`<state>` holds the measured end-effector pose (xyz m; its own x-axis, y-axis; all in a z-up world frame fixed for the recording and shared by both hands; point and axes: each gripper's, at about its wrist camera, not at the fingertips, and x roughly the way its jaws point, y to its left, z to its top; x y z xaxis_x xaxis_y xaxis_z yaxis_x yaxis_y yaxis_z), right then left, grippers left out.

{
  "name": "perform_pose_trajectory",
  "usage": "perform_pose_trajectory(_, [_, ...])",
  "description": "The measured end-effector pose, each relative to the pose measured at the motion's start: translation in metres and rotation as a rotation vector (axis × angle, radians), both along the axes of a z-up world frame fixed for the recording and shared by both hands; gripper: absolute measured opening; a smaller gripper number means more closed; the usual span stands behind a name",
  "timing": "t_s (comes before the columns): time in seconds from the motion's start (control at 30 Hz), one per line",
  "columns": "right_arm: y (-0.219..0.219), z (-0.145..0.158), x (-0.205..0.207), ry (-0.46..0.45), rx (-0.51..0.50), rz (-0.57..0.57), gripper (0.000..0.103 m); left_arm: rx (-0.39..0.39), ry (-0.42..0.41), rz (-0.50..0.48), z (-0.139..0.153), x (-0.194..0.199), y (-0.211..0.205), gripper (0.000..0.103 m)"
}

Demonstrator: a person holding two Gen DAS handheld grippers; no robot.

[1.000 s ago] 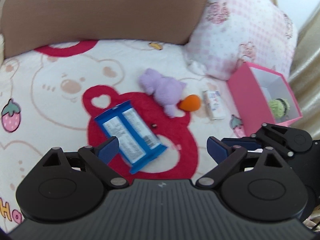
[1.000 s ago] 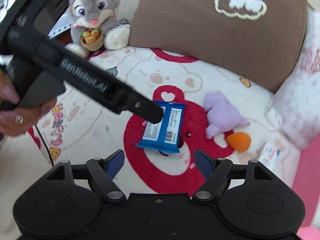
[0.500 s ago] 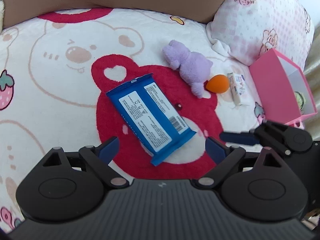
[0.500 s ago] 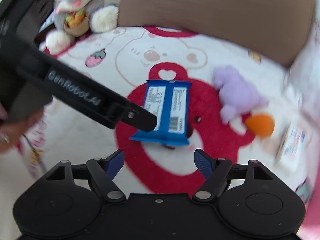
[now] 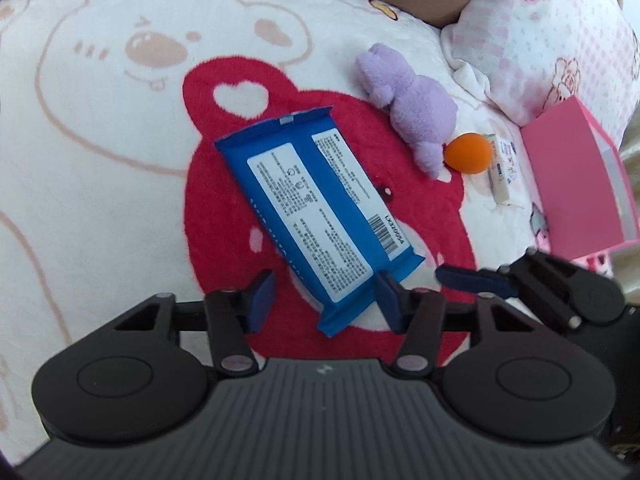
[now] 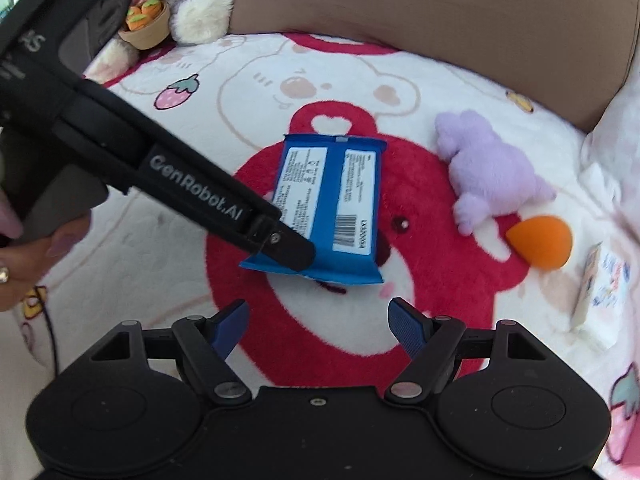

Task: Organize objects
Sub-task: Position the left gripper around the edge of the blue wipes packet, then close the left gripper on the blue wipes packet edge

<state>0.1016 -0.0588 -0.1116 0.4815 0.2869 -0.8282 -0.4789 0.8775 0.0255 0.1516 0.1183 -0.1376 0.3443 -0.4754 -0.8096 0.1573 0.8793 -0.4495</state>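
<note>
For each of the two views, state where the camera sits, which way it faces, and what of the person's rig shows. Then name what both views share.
Left wrist: on the left gripper, facing down its open fingers at the blue packet; right gripper's fingertips at right.
Right wrist: on the right gripper, open, facing the packet; left gripper and hand cross.
Shared: packet, purple plush, orange sponge.

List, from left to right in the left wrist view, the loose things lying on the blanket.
Blue packet → purple plush toy → orange sponge → small white packet → pink box.
</note>
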Motion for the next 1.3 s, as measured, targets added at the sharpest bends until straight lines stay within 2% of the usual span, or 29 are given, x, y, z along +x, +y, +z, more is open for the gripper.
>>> perform_pose_trajectory(0.03, [0.000,-0.001,-0.002,0.005,-0.006,0.008,0.079,-0.021,0.023,0.009,-0.001,0.001,0.001,0.049])
perform_pose_trajectory(0.1, [0.002,-0.003,-0.006,0.003,-0.024,0.028,0.077,-0.061,0.057,0.020,-0.003,0.001,0.002,0.035])
perform_pose_trajectory(0.27, [-0.001,-0.003,-0.007,0.011,0.022,0.029,0.076,-0.106,0.069,0.027,-0.006,-0.002,-0.004,0.028])
perform_pose_trajectory(0.33, [0.000,-0.005,-0.008,-0.009,0.011,0.031,0.076,-0.123,0.056,-0.001,-0.003,-0.004,-0.014,0.025])
perform_pose_trajectory(0.37, [0.000,-0.006,-0.009,-0.018,0.002,0.033,0.076,-0.118,0.028,-0.031,0.001,-0.007,-0.021,0.025])
perform_pose_trajectory(0.43, [-0.001,-0.008,-0.010,-0.028,-0.018,0.030,0.078,-0.040,-0.032,-0.125,0.012,-0.013,-0.038,0.026])
perform_pose_trajectory(0.47, [-0.003,-0.009,-0.010,-0.028,-0.032,0.025,0.078,-0.005,-0.058,-0.143,0.017,-0.016,-0.041,0.026])
perform_pose_trajectory(0.53, [-0.007,-0.012,-0.010,-0.018,-0.042,0.017,0.078,-0.010,-0.088,-0.140,0.023,-0.017,-0.037,0.027])
perform_pose_trajectory(0.6, [-0.012,-0.011,-0.010,-0.013,-0.016,0.006,0.078,-0.030,-0.090,-0.110,0.026,-0.012,-0.026,0.029])
perform_pose_trajectory(0.77, [-0.010,-0.008,-0.003,-0.021,0.043,-0.006,0.078,0.008,-0.122,-0.003,0.029,0.005,0.006,0.035])
perform_pose_trajectory(0.83, [-0.007,-0.008,0.004,-0.008,0.061,-0.010,0.078,-0.027,-0.111,0.067,0.028,0.015,0.022,0.036])
perform_pose_trajectory(0.9, [-0.004,-0.008,0.014,0.026,0.064,-0.027,0.078,-0.059,-0.117,0.106,0.026,0.027,0.033,0.042])
perform_pose_trajectory(1.0, [-0.003,-0.008,0.026,0.034,0.067,-0.062,0.078,-0.006,-0.128,0.136,0.019,0.035,0.038,0.042])
perform_pose_trajectory(1.07, [-0.006,-0.009,0.033,0.044,0.078,-0.097,0.078,0.001,-0.115,0.149,0.011,0.038,0.042,0.043])
perform_pose_trajectory(1.13, [-0.011,-0.012,0.040,0.062,0.084,-0.134,0.072,0.004,-0.120,0.166,0.005,0.039,0.043,0.048])
perform_pose_trajectory(1.17, [-0.013,-0.013,0.041,0.063,0.085,-0.149,0.067,0.017,-0.129,0.171,0.003,0.040,0.043,0.054])
perform_pose_trajectory(1.3, [-0.016,-0.013,0.035,0.030,0.064,-0.142,0.041,0.013,-0.154,0.163,0.000,0.039,0.038,0.061])
